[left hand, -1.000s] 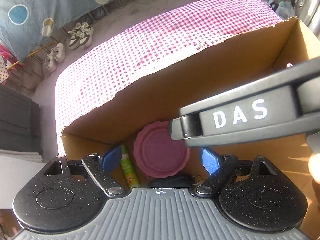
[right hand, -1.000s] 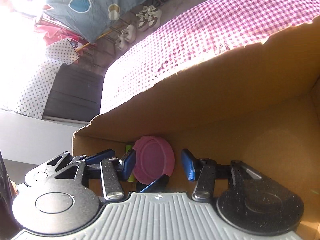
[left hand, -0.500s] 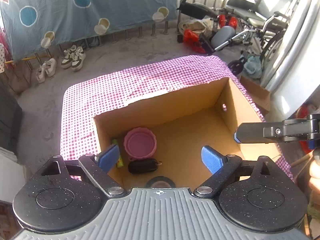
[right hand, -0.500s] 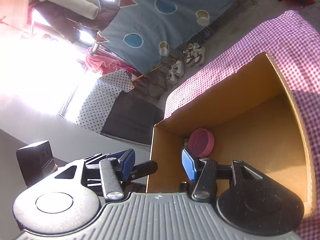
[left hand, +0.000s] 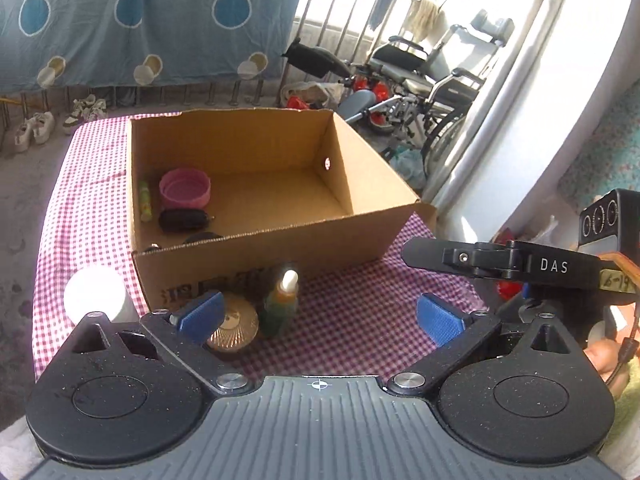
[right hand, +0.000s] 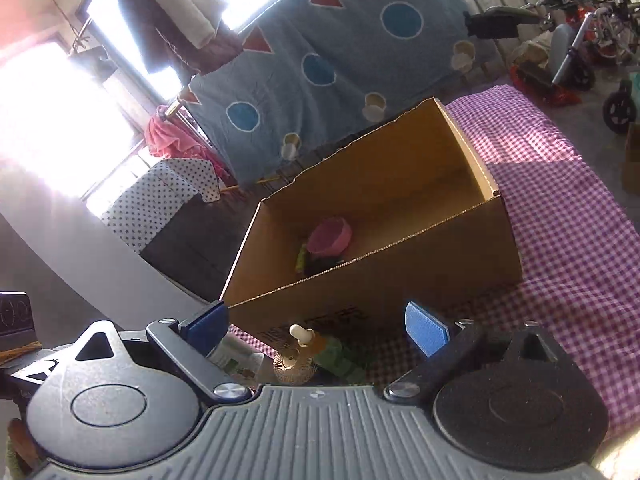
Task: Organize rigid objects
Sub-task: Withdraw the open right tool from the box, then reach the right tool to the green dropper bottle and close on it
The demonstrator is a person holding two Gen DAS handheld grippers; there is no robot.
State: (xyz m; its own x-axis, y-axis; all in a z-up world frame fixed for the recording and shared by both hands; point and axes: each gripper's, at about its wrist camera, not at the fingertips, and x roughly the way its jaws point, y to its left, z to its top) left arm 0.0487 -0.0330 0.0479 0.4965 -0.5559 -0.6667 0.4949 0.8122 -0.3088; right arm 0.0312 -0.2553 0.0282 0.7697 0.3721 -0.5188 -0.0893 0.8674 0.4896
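Left claw [left hand: 320, 318] spread apart, holding nothing, above checked table [left hand: 360, 320] in front of box [left hand: 256, 256]. Right claw [right hand: 316, 326] likewise apart and bare. Just before box: green bottle [left hand: 280, 312], gold lid [left hand: 234, 326], white jar [left hand: 96, 294]. Inside box, left end: pink bowl [left hand: 185, 193], black case [left hand: 182, 220], green tube [left hand: 145, 201].
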